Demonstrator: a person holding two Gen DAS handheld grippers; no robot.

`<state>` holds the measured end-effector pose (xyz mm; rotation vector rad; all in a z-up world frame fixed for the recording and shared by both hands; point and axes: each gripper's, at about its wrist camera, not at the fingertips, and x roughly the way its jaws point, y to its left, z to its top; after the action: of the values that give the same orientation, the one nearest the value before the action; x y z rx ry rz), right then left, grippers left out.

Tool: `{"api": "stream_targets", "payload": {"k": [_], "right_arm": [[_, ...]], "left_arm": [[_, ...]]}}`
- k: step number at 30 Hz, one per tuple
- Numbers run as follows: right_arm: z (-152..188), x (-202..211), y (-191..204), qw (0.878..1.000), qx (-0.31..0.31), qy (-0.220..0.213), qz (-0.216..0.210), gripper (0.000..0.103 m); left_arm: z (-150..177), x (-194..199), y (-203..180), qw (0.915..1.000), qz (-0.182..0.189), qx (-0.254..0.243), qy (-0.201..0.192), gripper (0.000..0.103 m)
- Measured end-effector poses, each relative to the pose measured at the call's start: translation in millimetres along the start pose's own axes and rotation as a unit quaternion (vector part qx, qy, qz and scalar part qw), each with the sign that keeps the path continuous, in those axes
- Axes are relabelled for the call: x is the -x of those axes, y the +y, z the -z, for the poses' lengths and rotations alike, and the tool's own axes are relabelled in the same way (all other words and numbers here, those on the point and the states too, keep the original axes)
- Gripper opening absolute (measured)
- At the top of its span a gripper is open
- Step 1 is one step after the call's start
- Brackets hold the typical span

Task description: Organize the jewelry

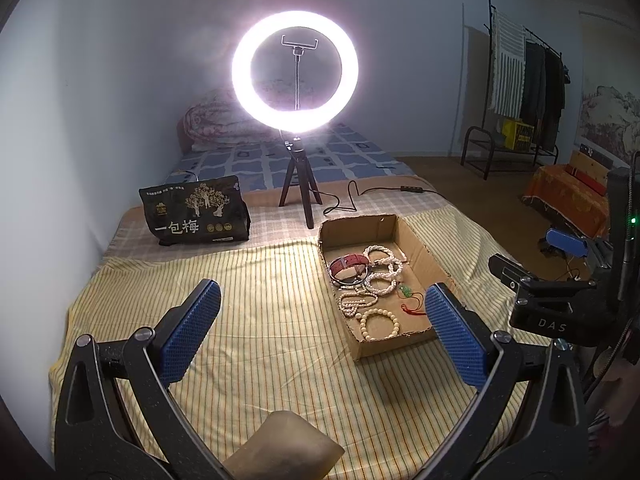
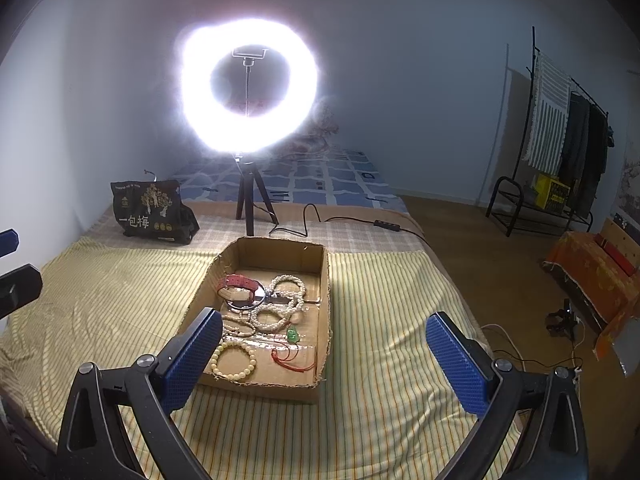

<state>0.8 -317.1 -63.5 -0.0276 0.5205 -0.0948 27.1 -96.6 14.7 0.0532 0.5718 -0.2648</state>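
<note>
Bedroom scene: a striped cloth (image 2: 380,304) covers the bed as a work surface, lit by a ring light (image 2: 248,84) set behind it. On the cloth sits a cardboard box (image 2: 326,280) gathering bead bracelets (image 2: 234,360) and a red watch (image 2: 240,283). Both the left gripper (image 1: 322,312) and right gripper (image 2: 324,344) hover before it, fingers wide and empty, apparently poised to pick.

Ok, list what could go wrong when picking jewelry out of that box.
1. The pearl bracelets lie overlapping with the red watch strap; lifting one may drag others along.
2. The red cord on the green pendant is thin and loose; it could snag or slip from the jaws.
3. The cardboard box is light and sits on soft striped cloth; a nudge from the right gripper might shift it.
</note>
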Motion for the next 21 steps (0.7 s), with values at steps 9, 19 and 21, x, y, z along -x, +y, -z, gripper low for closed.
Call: {"api": "stream_targets", "payload": {"k": [9,19,21], "right_arm": [[0.7,-0.4,2.7,1.0,0.002,0.001,-0.001,0.103],[1.1,0.3,3.6,1.0,0.001,0.003,0.001,0.103],[1.3,0.1,4.1,1.0,0.002,0.004,0.002,0.103]], "left_arm": [[2.0,-1.3,0.6,1.0,-0.002,-0.003,0.001,0.103],[0.8,-1.9,1.3,1.0,-0.004,-0.004,0.0,0.103],[0.7,-2.4,1.9,1.0,-0.004,-0.004,0.0,0.103]]}}
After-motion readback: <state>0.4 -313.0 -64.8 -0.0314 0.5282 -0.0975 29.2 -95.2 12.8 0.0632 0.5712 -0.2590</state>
